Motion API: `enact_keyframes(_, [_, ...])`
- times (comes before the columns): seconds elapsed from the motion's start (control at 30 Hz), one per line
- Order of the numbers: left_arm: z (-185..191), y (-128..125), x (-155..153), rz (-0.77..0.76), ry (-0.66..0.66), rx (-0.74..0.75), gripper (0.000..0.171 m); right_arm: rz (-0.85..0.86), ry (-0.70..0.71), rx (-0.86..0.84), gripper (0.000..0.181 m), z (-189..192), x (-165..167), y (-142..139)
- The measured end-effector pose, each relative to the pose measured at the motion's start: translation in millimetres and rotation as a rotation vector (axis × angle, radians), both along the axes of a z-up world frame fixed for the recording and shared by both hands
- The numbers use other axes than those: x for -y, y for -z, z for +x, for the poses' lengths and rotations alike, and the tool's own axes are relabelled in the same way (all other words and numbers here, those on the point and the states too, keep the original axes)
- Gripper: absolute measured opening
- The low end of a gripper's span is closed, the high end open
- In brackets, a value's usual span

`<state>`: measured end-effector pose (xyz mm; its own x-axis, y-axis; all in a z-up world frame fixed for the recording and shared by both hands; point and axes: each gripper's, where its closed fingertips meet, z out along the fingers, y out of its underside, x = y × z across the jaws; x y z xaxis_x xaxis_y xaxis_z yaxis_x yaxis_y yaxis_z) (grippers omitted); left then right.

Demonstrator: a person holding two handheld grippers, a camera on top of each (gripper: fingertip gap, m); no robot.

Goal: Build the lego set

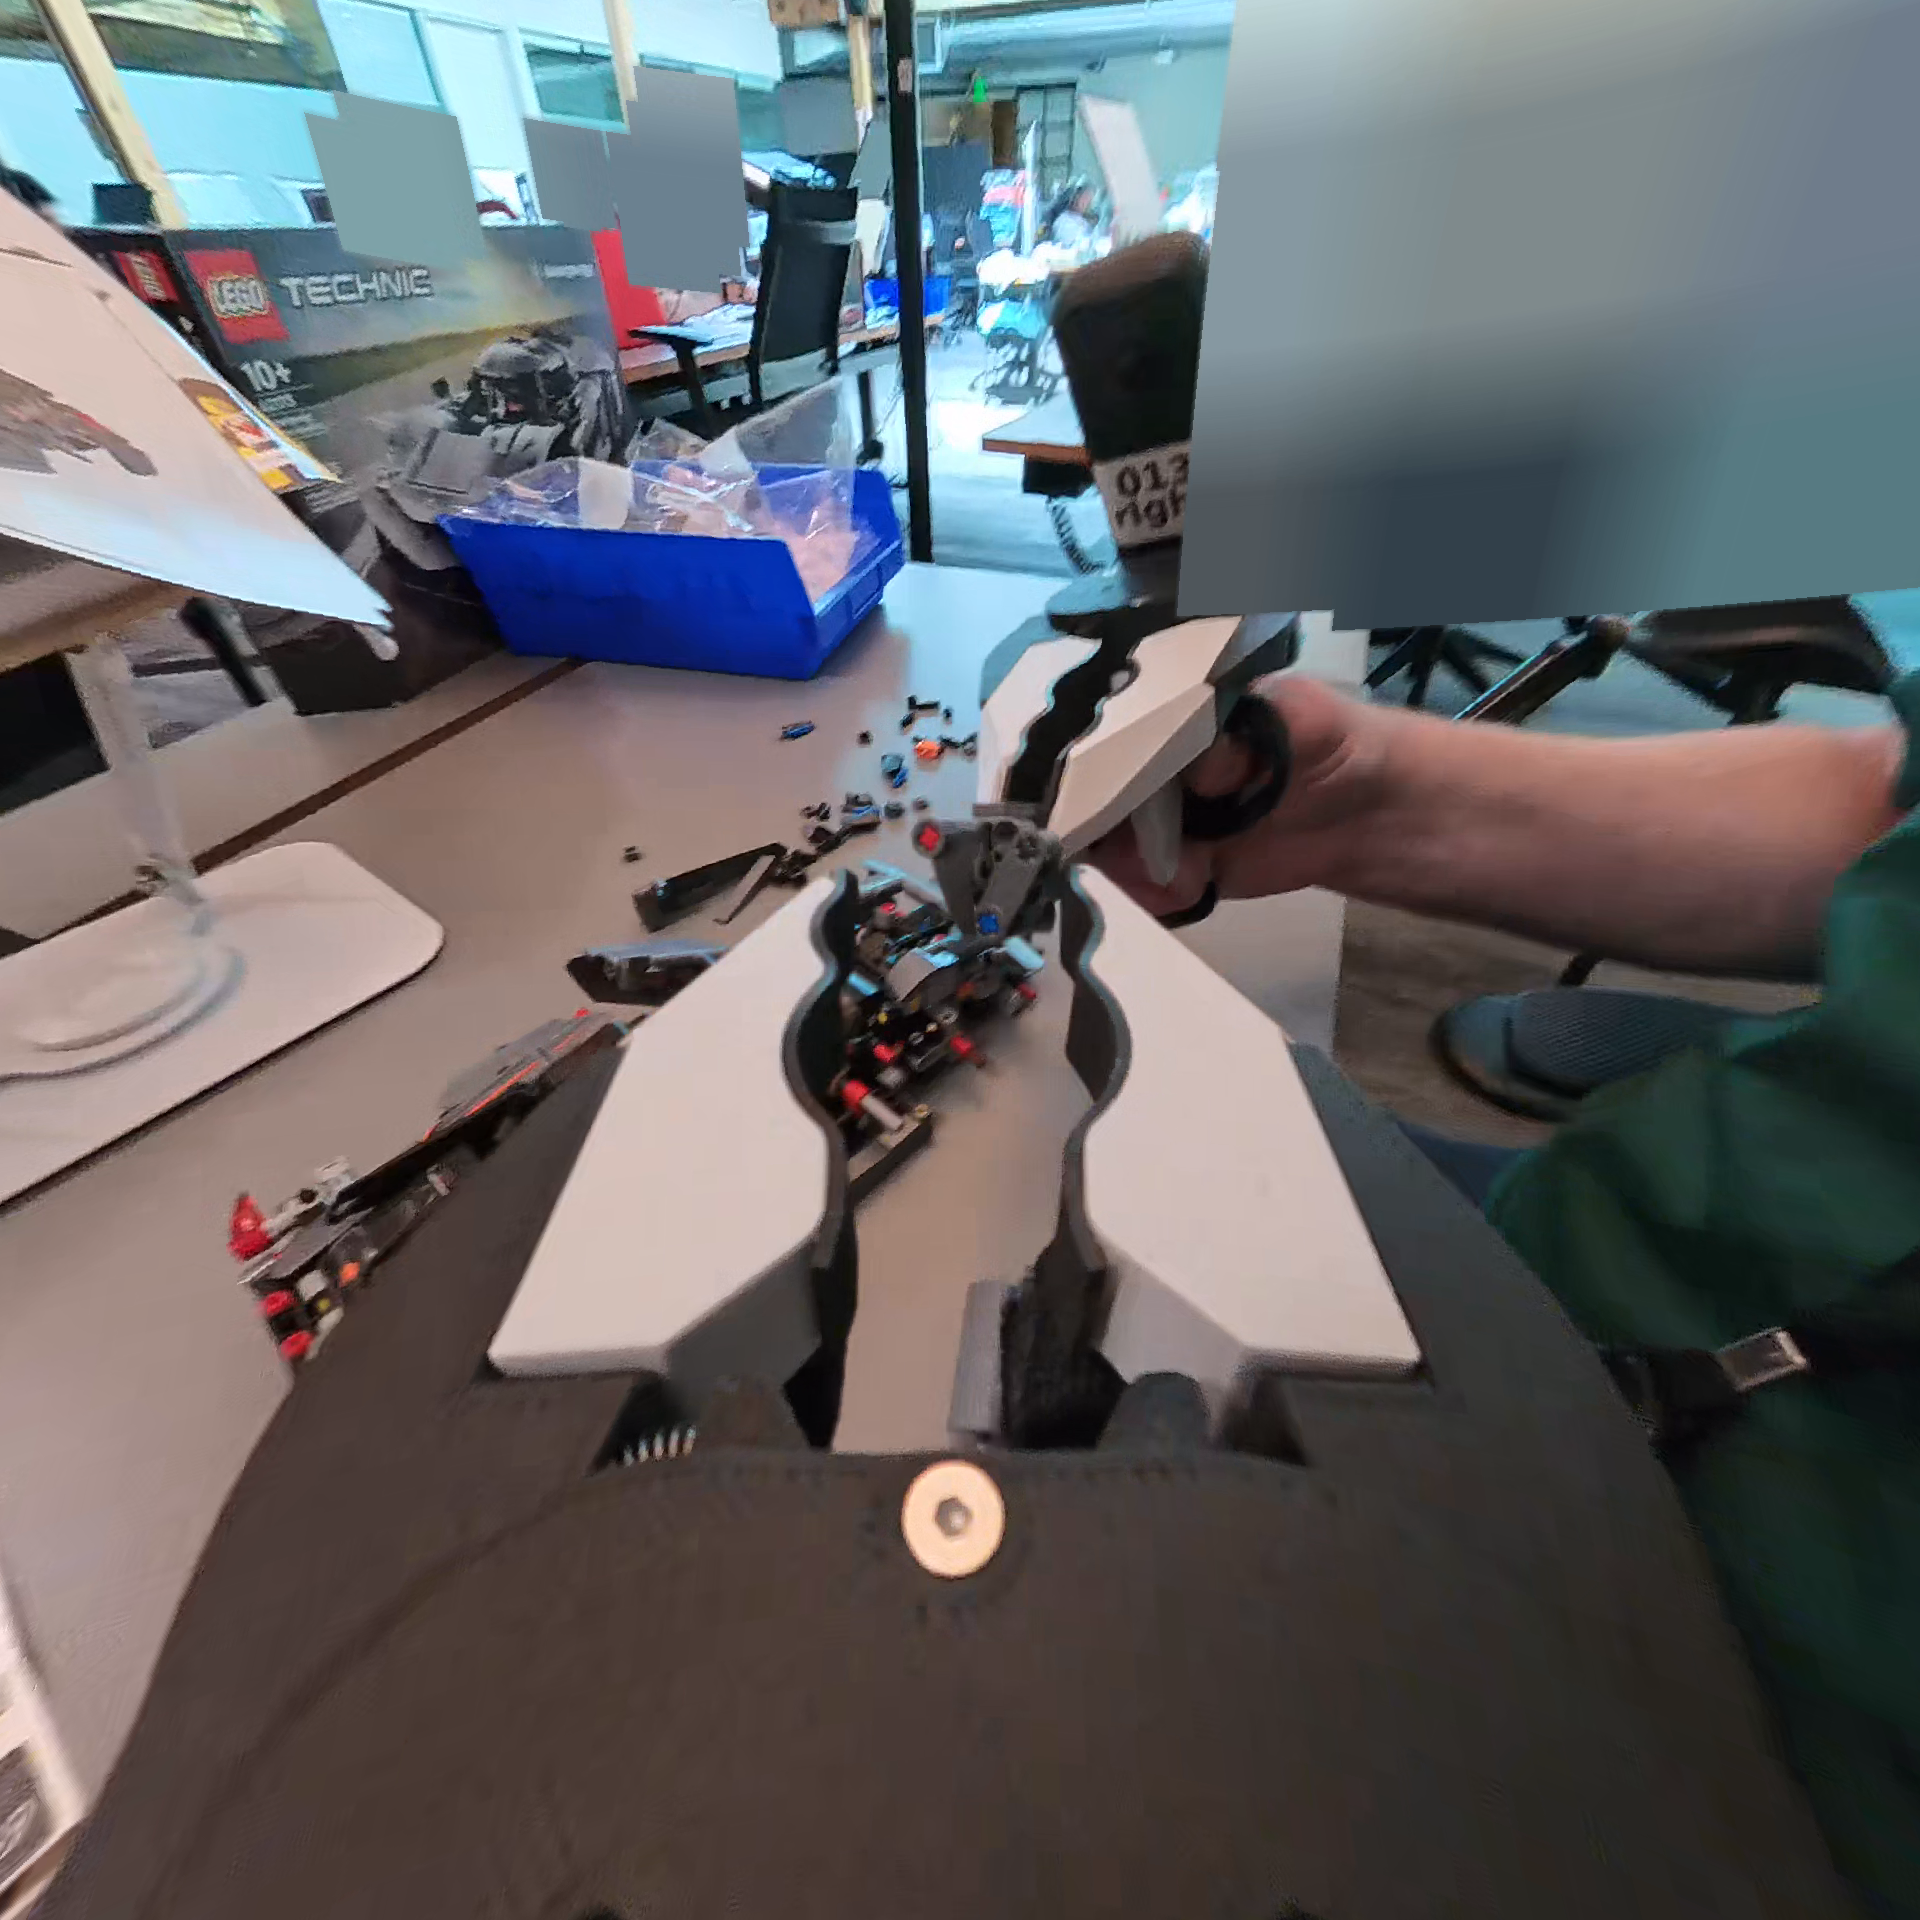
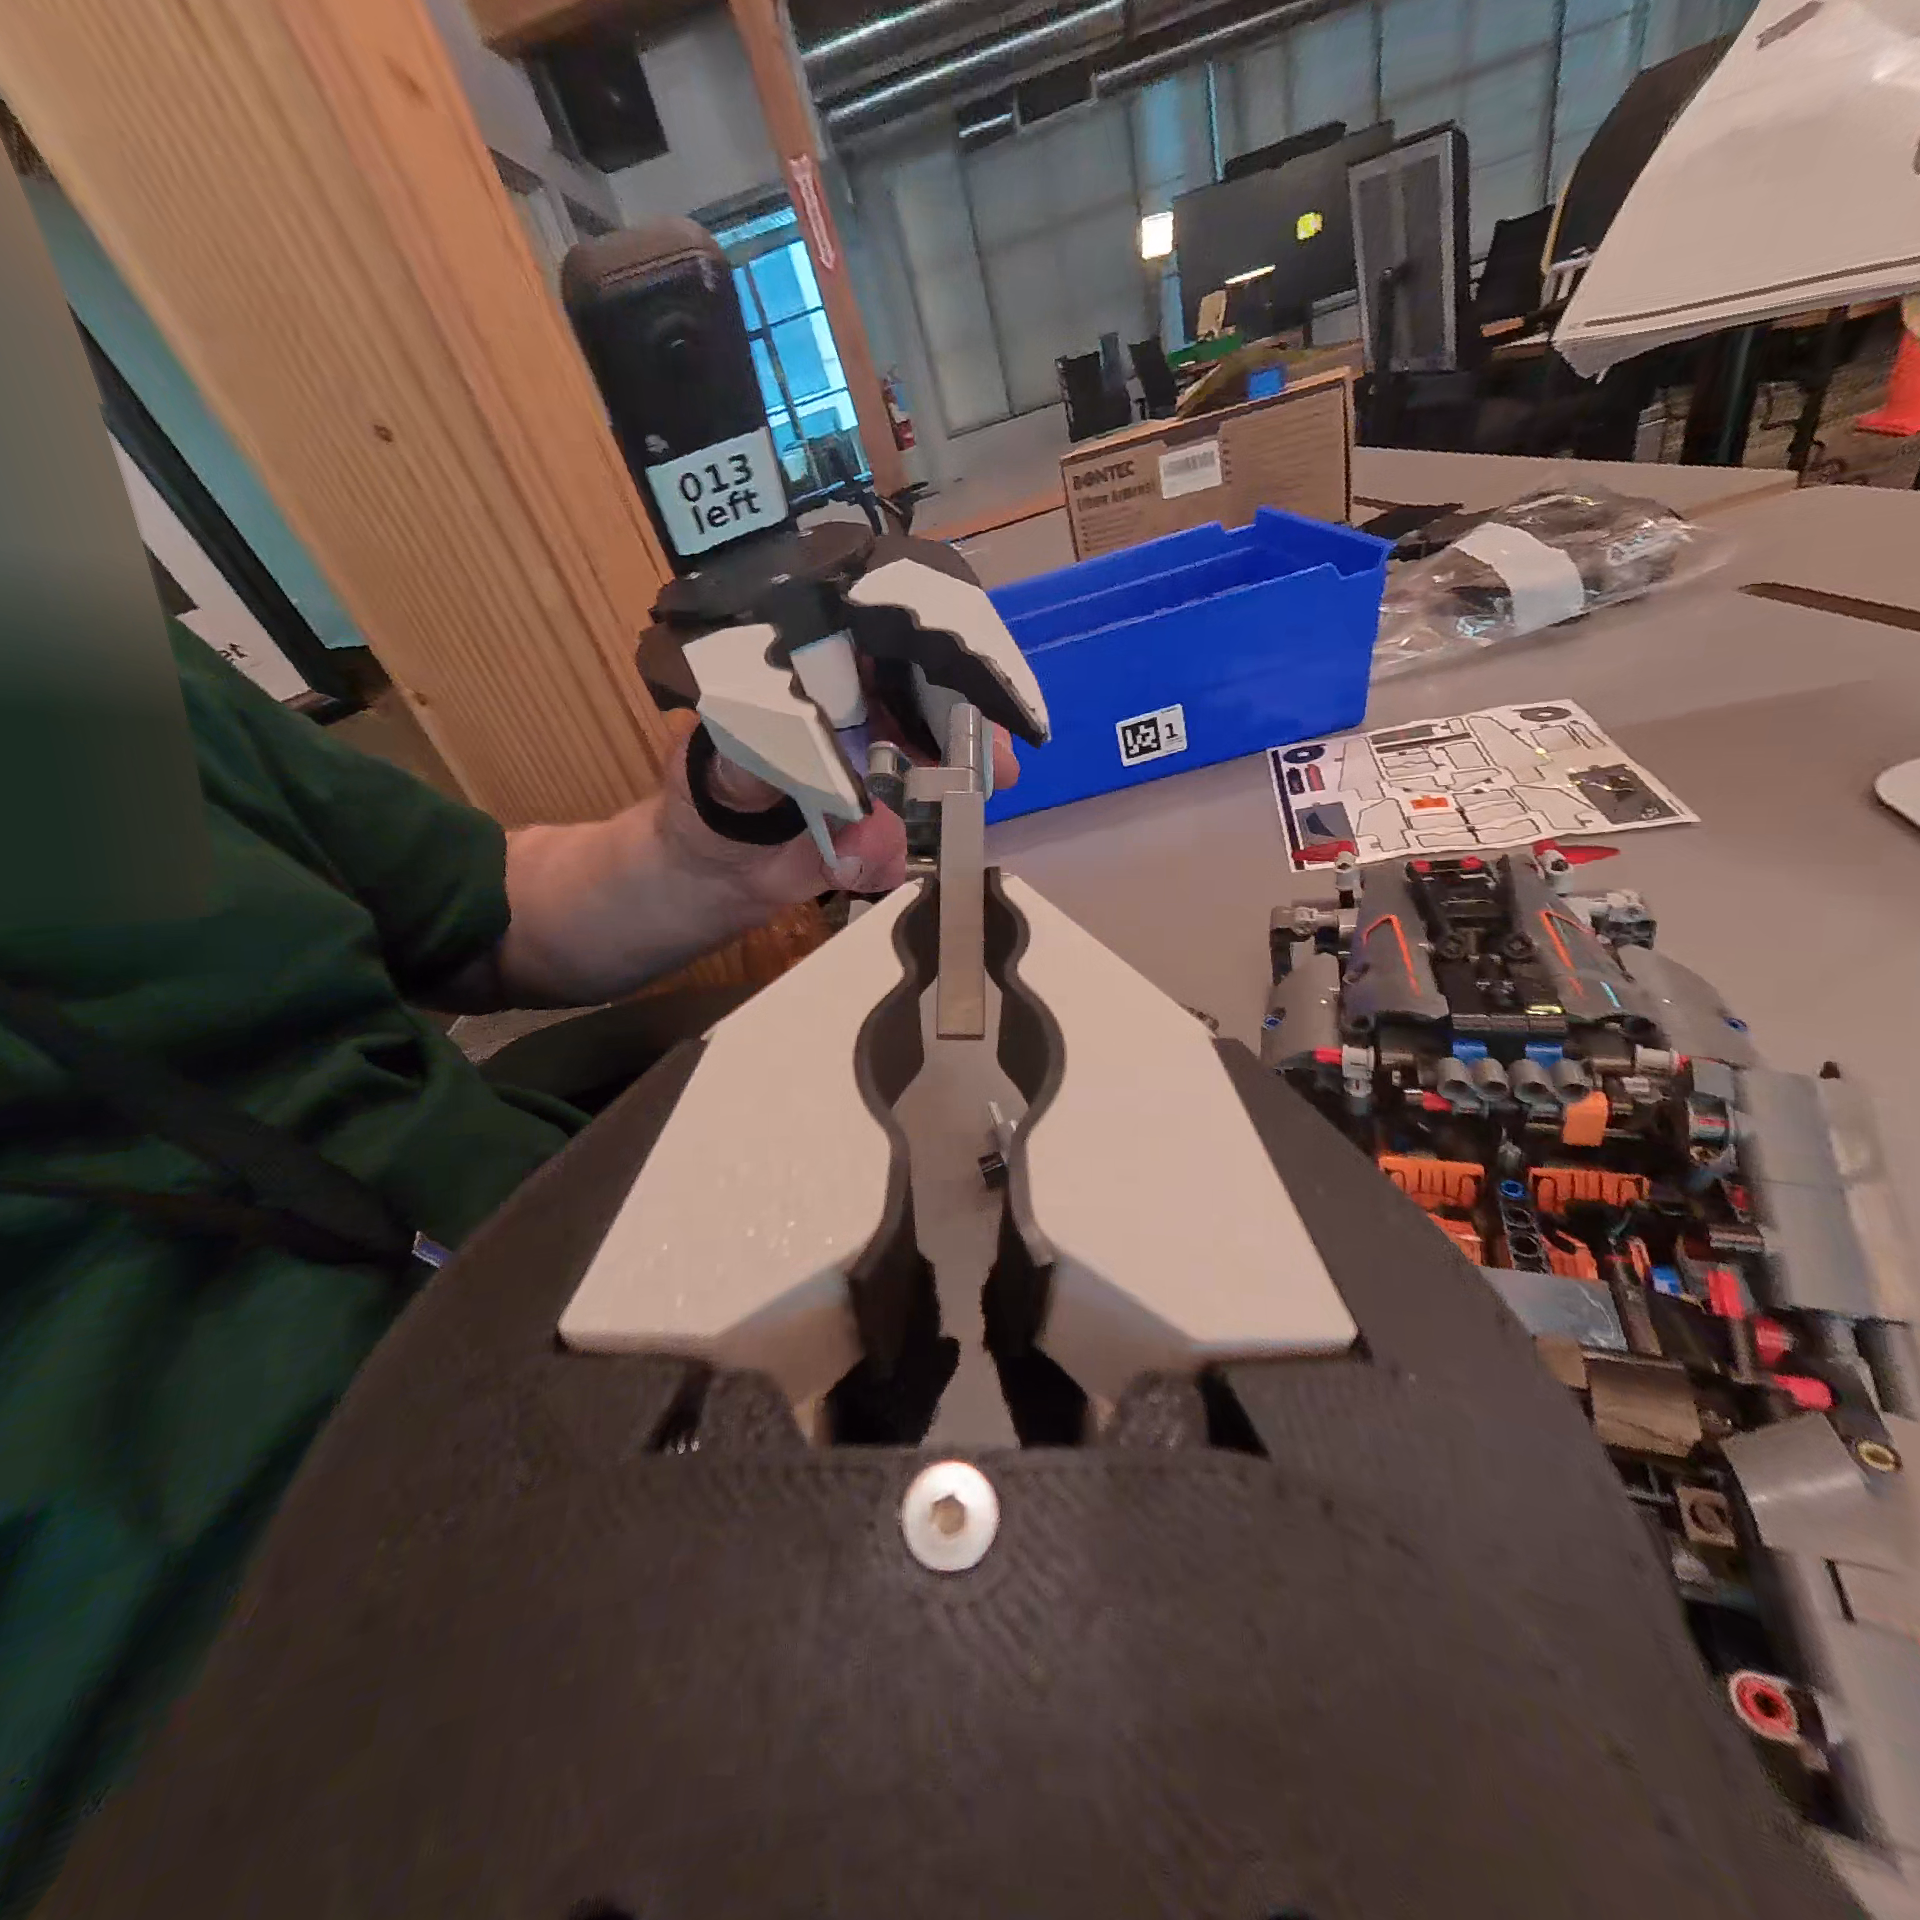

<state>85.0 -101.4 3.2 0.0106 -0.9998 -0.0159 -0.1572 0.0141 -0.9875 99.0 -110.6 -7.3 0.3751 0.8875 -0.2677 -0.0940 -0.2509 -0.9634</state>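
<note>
Two tongs meet over one part. The right tongs (image 2: 961,888) are closed narrowly on the lower beam of a grey sub-assembly (image 2: 960,935), which is held upright in the air. The left tongs (image 1: 951,894) stand wide open with a finger on either side of its far end and grip nothing.

The car model (image 2: 1507,1039) lies on the surface (image 2: 1143,883) just right of the right tongs. Loose pieces (image 1: 894,769) lie beyond the left tongs.

Judgement: a hand-over or joint fitting of this part is in hand. The next move calls for the left tongs to close squarely on the free end without twisting the part.

Writing, none transcribed: a printed white label sits on each tongs' camera stalk. A coded square tag marks the blue bin (image 2: 1195,644) beyond the right tongs. The set box (image 1: 416,343), far left of the left tongs, bears a branded logo. A sticker sheet (image 2: 1475,779) lies behind the model.
</note>
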Motion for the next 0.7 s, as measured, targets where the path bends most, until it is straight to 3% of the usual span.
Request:
enact_keyframes(0.13, [2, -6, 9, -0.100, 0.095, 0.050, 0.020, 0.038, -0.018, -0.022, 0.006, 0, 1, -5])
enact_keyframes(0.43, [1, -14, 8, -0.158, 0.100, 0.123, 0.014, 0.183, 0.027, 0.084, 0.006, -3, 3, -11])
enact_keyframes(0.63, [5, -15, 4, -0.201, 0.071, 0.140, 0.014, 0.178, 0.031, 0.062, 0.006, 1, 0, -13])
enact_keyframes(0.7, [6, -20, 6, -0.152, 0.050, 0.159, 0.015, 0.163, 0.009, 0.012, 0.006, 2, 1, -16])
